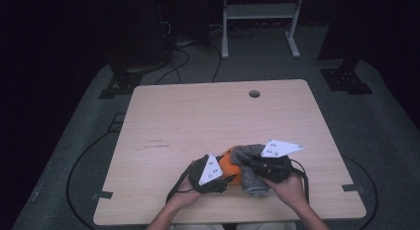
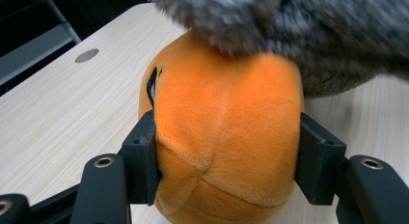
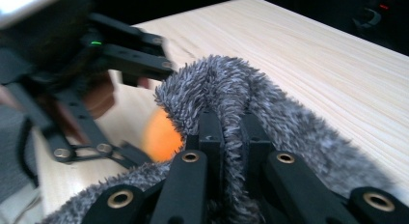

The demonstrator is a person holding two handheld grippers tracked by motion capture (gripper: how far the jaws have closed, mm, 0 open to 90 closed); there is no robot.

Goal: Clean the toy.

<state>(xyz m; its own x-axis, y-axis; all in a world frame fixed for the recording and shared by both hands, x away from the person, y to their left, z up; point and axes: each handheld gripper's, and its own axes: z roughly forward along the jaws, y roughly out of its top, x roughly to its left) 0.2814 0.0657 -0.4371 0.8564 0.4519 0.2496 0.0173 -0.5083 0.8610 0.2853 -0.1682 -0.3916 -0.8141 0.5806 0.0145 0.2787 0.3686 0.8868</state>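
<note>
An orange plush toy (image 1: 229, 165) sits on the wooden table (image 1: 198, 116) near its front edge. My left gripper (image 1: 227, 177) is shut on it, and its pads (image 2: 142, 156) press into both sides of the orange plush (image 2: 226, 132). A grey fuzzy cloth (image 1: 251, 179) drapes over the toy's right side and down onto the table. My right gripper (image 1: 246, 161) is shut on a fold of that grey cloth (image 3: 289, 132), jaws close together (image 3: 230, 132). In the right gripper view the orange plush (image 3: 161, 134) peeks out under the cloth, with the left gripper (image 3: 130, 60) beyond it.
A round cable hole (image 1: 254, 93) lies in the table's far side. Behind the table a white metal stand (image 1: 260, 12) and cables (image 1: 173, 56) are on the dark floor. Bare tabletop stretches ahead and to the left of the toy.
</note>
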